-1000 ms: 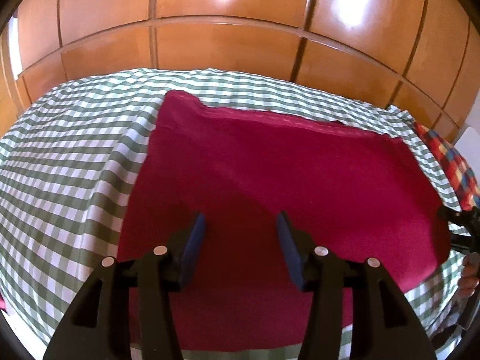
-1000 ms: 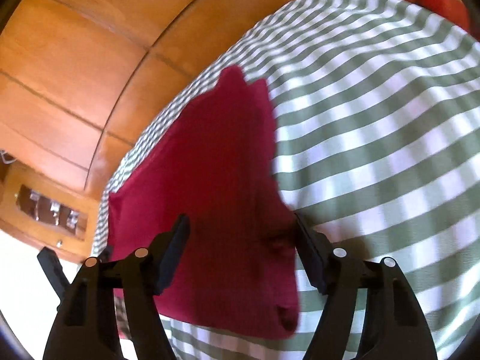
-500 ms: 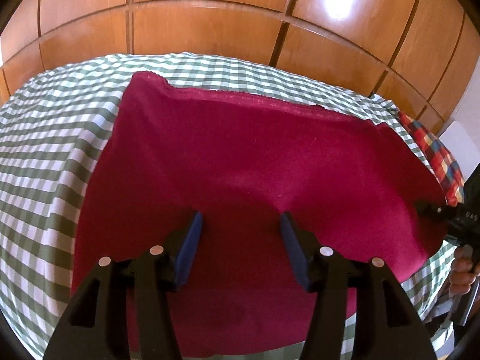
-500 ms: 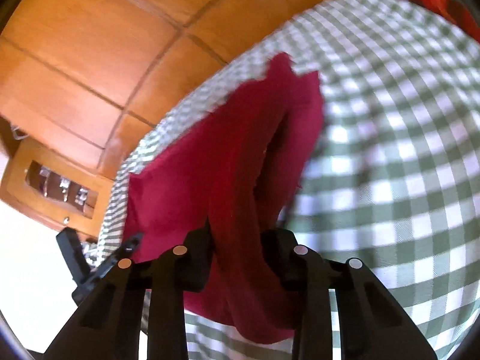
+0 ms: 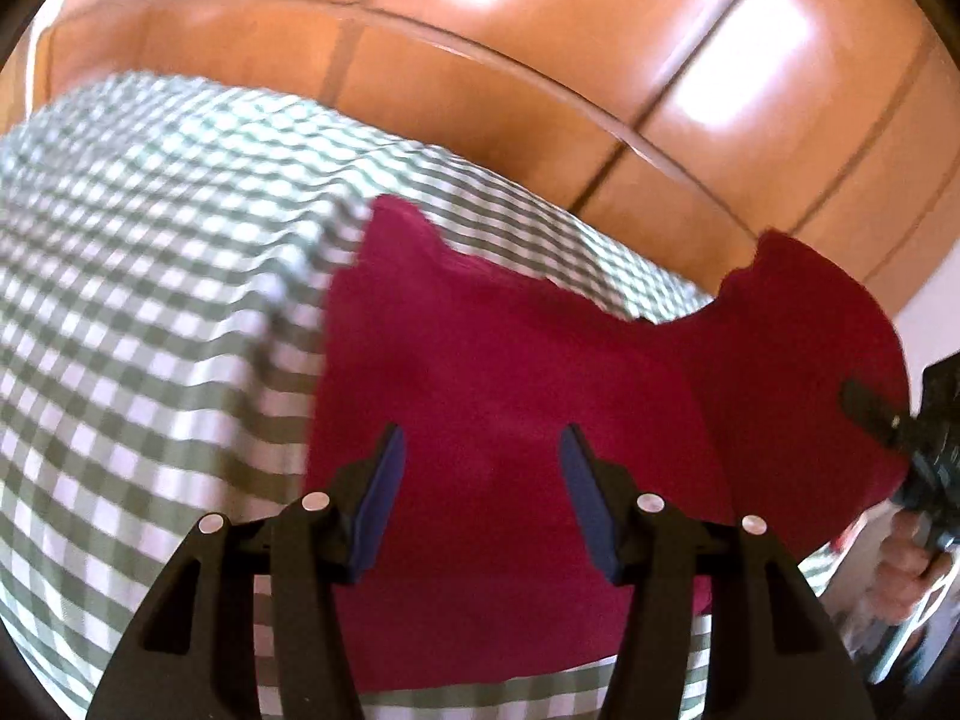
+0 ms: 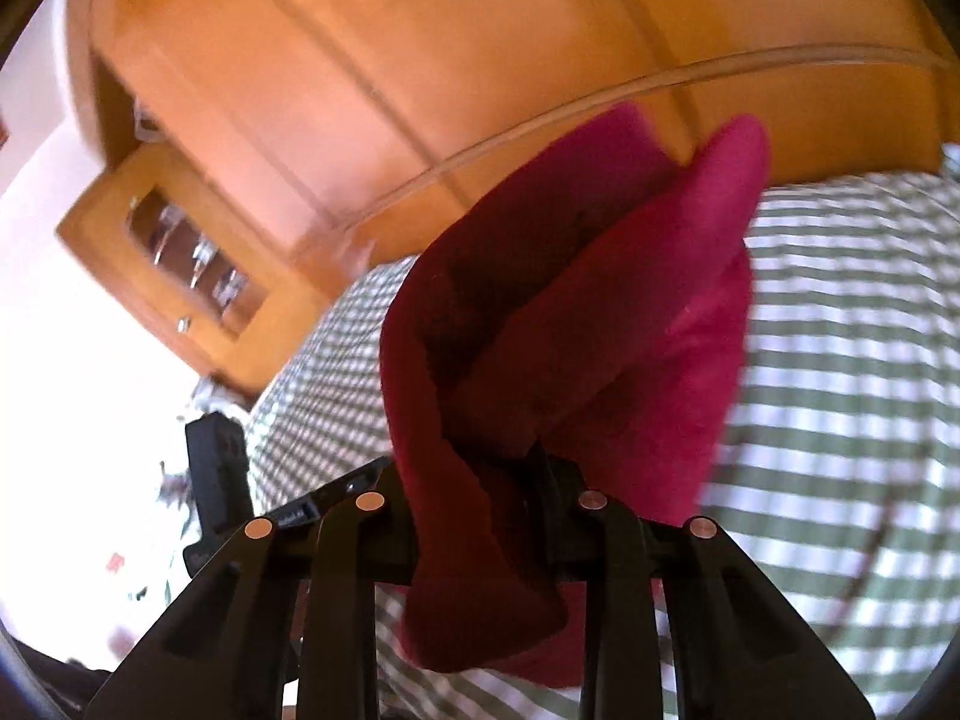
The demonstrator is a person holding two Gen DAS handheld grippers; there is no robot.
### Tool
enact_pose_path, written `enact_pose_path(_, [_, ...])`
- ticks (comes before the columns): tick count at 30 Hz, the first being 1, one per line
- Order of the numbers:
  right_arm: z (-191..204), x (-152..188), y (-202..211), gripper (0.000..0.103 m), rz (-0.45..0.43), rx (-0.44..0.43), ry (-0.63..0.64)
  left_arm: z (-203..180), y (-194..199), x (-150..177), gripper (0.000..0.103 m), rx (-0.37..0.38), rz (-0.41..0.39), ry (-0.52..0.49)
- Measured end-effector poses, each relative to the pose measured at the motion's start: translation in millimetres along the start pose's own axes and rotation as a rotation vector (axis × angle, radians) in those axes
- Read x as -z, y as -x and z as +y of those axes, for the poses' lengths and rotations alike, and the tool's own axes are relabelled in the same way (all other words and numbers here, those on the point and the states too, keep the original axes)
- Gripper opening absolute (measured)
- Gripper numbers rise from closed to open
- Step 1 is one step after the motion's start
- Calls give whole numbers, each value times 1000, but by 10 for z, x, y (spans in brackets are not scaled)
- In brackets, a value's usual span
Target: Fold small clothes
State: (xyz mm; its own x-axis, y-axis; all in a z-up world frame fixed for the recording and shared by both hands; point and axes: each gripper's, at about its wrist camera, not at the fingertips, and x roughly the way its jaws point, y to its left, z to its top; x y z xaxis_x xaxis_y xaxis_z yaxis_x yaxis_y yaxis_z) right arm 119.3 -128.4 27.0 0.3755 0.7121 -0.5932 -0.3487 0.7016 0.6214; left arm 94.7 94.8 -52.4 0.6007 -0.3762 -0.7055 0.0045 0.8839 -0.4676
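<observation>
Your right gripper (image 6: 480, 480) was clamped on one edge of the crimson cloth (image 5: 510, 396), its jaws having just closed on the fabric, which bunched between them and rose in two folded lobes ahead of the fingers. In the right wrist view the cloth (image 6: 600, 312) hid the fingertips and draped down over the gripper's front, with the green-checked cover (image 6: 840, 360) stretching away to the right of it and the wooden panelled wall (image 6: 420, 90) beyond. Your left gripper (image 5: 480, 480) hovered with its jaws apart, the blue pads (image 5: 384, 480) framing the middle of the cloth below them, nothing pressed between them. Ahead and to the left of that gripper lay the checked cover (image 5: 150, 300); to its right, the lifted edge of the cloth curled upward where your right gripper (image 5: 870, 414) pinched it, a hand (image 5: 906, 564) visible behind at the frame's edge. The rest of the cloth lay flat on the cover. Both views were blurred.
</observation>
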Motion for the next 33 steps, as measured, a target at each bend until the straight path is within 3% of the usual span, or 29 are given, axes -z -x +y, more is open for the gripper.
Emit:
enact_pose_path(6, [451, 60, -997, 25, 194, 23, 103, 515, 160, -29, 52, 61, -23, 174])
enact_pose_path(11, [706, 348, -1498, 25, 292, 127, 259, 649, 219, -7, 53, 77, -23, 202])
enact_pose_path(15, [789, 489, -1431, 25, 303, 163, 396, 690, 205, -26, 56, 109, -16, 226])
enact_pose_path(17, [833, 557, -1353, 35, 297, 145, 435, 712, 209, -41, 56, 131, -12, 238])
enact_pose_path(18, [851, 566, -1287, 42, 287, 99, 436, 707, 198, -67, 56, 143, -12, 243])
enact_pose_path(21, [857, 630, -1040, 51, 275, -39, 409, 651, 212, -131, 57, 176, -18, 241])
enact_pose_path(24, [741, 690, -762, 57, 254, -107, 355, 546, 222, -212, 64, 201, -15, 212])
enact_pose_path(26, [647, 738, -617, 59, 237, -93, 314, 460, 187, -273, 65, 202, 4, 178])
enact_pose_path(33, [-130, 890, -123, 59, 170, 90, 101, 250, -105, -395, 65, 143, 94, 94])
